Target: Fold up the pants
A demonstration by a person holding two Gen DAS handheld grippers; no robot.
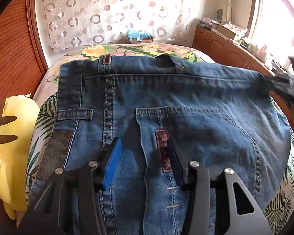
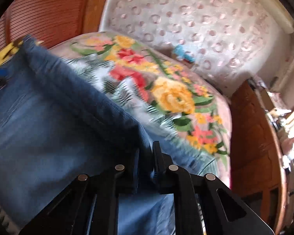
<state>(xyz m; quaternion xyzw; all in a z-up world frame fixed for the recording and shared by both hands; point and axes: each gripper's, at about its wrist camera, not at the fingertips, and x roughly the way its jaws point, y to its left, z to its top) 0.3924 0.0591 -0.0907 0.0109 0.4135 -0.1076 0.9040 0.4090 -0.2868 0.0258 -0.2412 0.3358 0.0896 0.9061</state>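
Blue denim pants (image 1: 166, 101) lay spread on a bed covered by a floral bedspread (image 1: 127, 50), seat side up, with the back pocket (image 1: 196, 129) and its dark red label (image 1: 163, 150) facing the left wrist camera. The folded edge of the denim ran across the frame from nine o'clock toward three o'clock, and a metal button (image 1: 180, 69) showed near twelve o'clock.

The left gripper (image 1: 145, 146) hung over the pants with its jaws apart. Its blue-padded finger (image 1: 113, 162) stood at about seven o'clock of the pocket, the black finger (image 1: 176, 156) lay over the label, and only flat denim was seen between them; nothing was grasped. Whether the tips touched the cloth could not be told.

The right gripper (image 2: 147, 156) was clenched on the pants (image 2: 49, 117): in the blurred right wrist view a dark fold of denim ran down between its two black fingers, which stood nearly together. In the left wrist view the same gripper (image 1: 282, 82) appeared at three o'clock, pinching the far right corner of the folded edge, the denim drawn taut toward it.

A yellow plush toy (image 1: 7, 137) lay at nine o'clock, beside the left edge of the pants. A curtain with ring patterns (image 1: 107, 9) hung behind the bed at twelve o'clock, and a wooden cabinet (image 1: 221, 45) stood at two o'clock beneath a bright window (image 1: 274, 19).
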